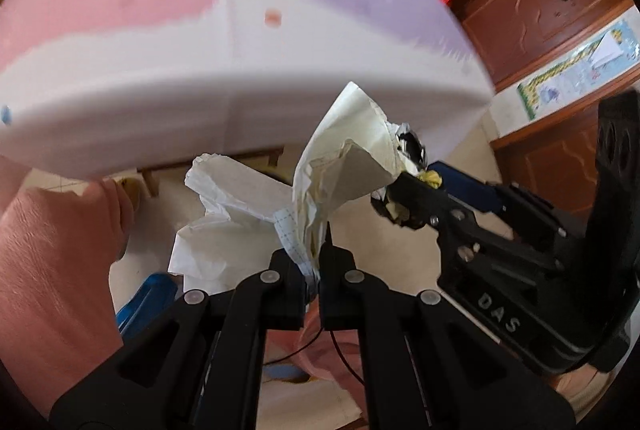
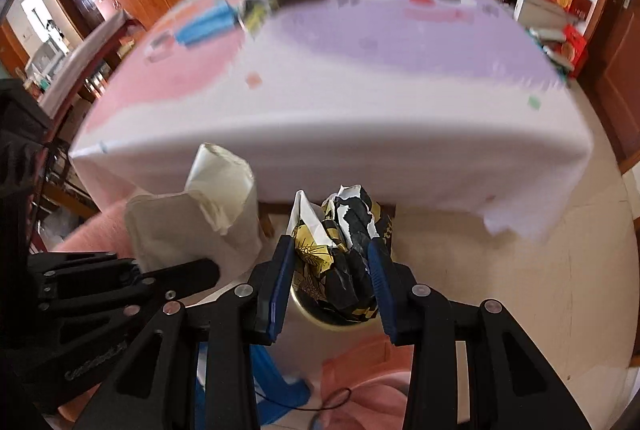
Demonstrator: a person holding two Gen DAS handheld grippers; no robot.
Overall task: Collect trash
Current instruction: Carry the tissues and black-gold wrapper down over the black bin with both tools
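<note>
Left gripper (image 1: 316,250) jaws are clamped on crumpled white paper (image 1: 304,190), right gripper (image 2: 332,270) jaws on a black-and-gold wrapper (image 2: 344,250) (both held below the counter (image 2: 320,118) edge ahead).

Crumpled paper (image 1: 256,206) left of wrapper (image 2: 344,262), table (image 2: 360,134) behind both.
</note>
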